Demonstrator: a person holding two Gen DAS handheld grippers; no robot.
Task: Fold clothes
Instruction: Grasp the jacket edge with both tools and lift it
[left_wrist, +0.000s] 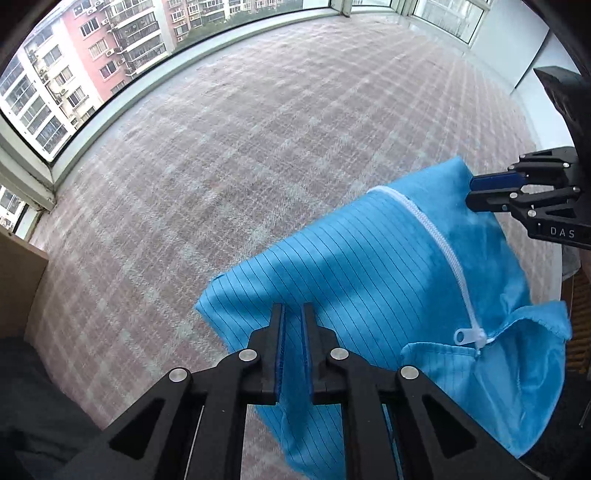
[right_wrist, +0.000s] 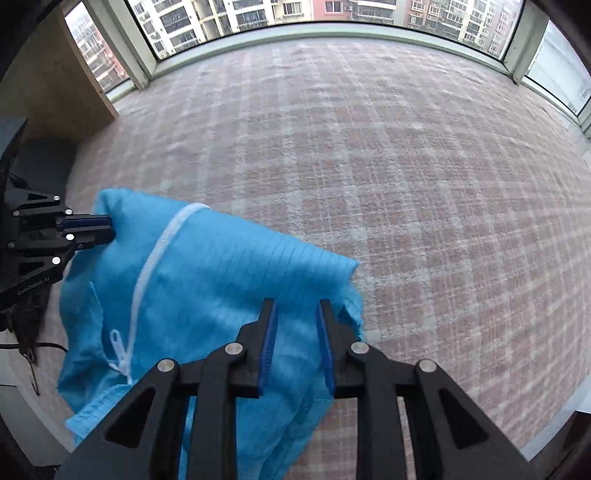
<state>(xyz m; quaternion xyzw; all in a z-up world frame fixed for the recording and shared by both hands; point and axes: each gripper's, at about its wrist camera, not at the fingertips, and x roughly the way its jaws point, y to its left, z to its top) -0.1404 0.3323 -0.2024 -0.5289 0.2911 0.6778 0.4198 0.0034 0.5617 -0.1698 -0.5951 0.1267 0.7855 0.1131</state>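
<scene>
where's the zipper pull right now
The zipper pull hangs low on the blue garment, at the bottom of the white zipper. It is lower right in the left wrist view and lower left in the right wrist view.

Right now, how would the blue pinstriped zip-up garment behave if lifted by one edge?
The blue pinstriped zip-up garment is probably floppy: it sags and creases over the checked cloth surface. Likely light, being thin fabric. Its white zipper may swing loose.
</scene>
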